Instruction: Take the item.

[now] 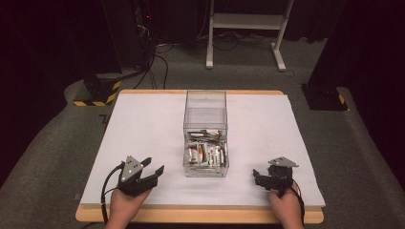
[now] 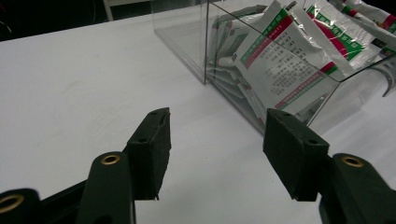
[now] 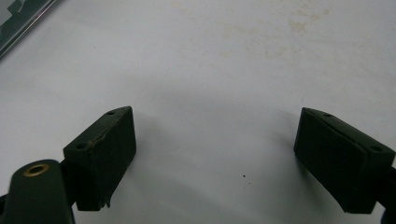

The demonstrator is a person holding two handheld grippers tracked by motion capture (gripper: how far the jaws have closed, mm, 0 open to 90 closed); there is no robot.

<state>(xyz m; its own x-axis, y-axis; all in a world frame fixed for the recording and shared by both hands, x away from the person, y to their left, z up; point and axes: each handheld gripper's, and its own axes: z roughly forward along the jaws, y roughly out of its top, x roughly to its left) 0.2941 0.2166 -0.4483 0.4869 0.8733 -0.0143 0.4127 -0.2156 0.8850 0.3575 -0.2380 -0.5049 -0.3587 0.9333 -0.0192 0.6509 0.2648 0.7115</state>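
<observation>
- White table (image 1: 143,124): clear box (image 1: 205,138) of sachets (image 2: 289,60) at centre.
- Left gripper (image 1: 155,172), 7 o'clock: jaws spread, empty.
- Right gripper (image 1: 256,175), 5 o'clock: jaws spread, empty.

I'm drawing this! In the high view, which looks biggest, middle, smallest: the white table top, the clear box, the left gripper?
1. White table top, by far the biggest.
2. Clear box.
3. Left gripper, smallest, though it sits nearer the camera.

One clear plastic box (image 1: 205,125) stands on one white table (image 1: 143,129). It holds a stack of foil sachets (image 2: 285,60), too overlapped to count. Two grippers flank it: left gripper (image 1: 152,170), right gripper (image 1: 258,175).
</observation>
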